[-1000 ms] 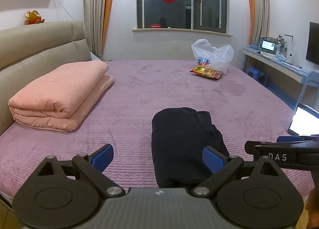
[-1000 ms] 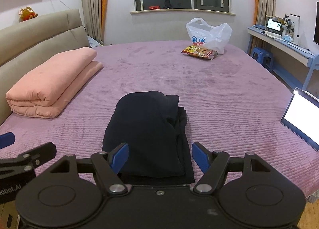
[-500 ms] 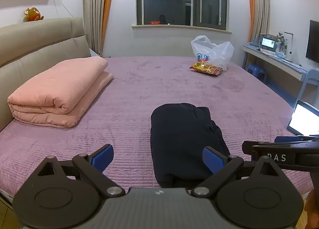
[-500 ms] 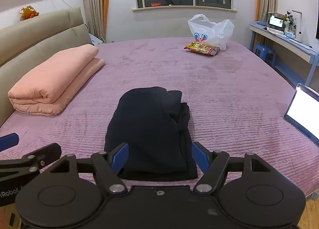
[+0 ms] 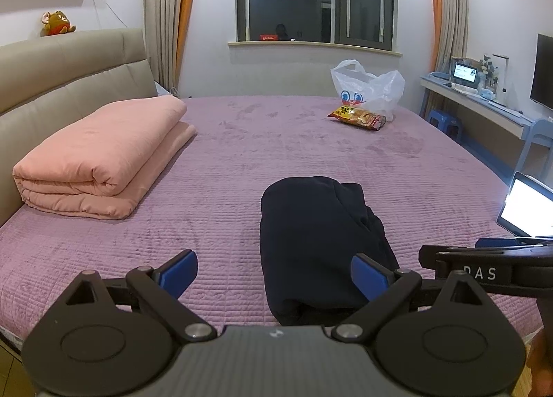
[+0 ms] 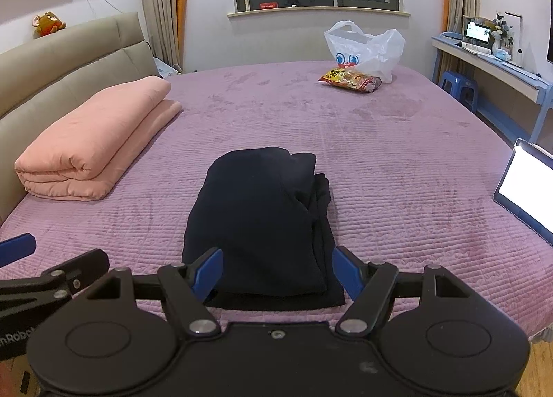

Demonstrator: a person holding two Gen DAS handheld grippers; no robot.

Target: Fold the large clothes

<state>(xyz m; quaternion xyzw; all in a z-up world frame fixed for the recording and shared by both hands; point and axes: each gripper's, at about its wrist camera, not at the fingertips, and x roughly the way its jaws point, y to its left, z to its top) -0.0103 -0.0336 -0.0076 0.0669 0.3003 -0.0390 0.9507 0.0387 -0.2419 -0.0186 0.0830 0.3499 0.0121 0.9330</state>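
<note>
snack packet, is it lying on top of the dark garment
No, the snack packet lies far back by the plastic bag, apart from the dark garment.

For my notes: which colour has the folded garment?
Very dark navy, almost black garment; right wrist view shows it best.

The left tongs [image 5: 274,274] are held low and level, pointing forward, their two blue-padded fingers [image 5: 179,270] spread wide with nothing between them. The right tongs [image 6: 276,274] sit just beside them at about the same height, also level and facing the same way, blue fingers [image 6: 209,270] parted and gripping nothing. Each shows at the edge of the other's view. A sliver of the person's hand shows at the lower right edge of the left wrist view.
</note>
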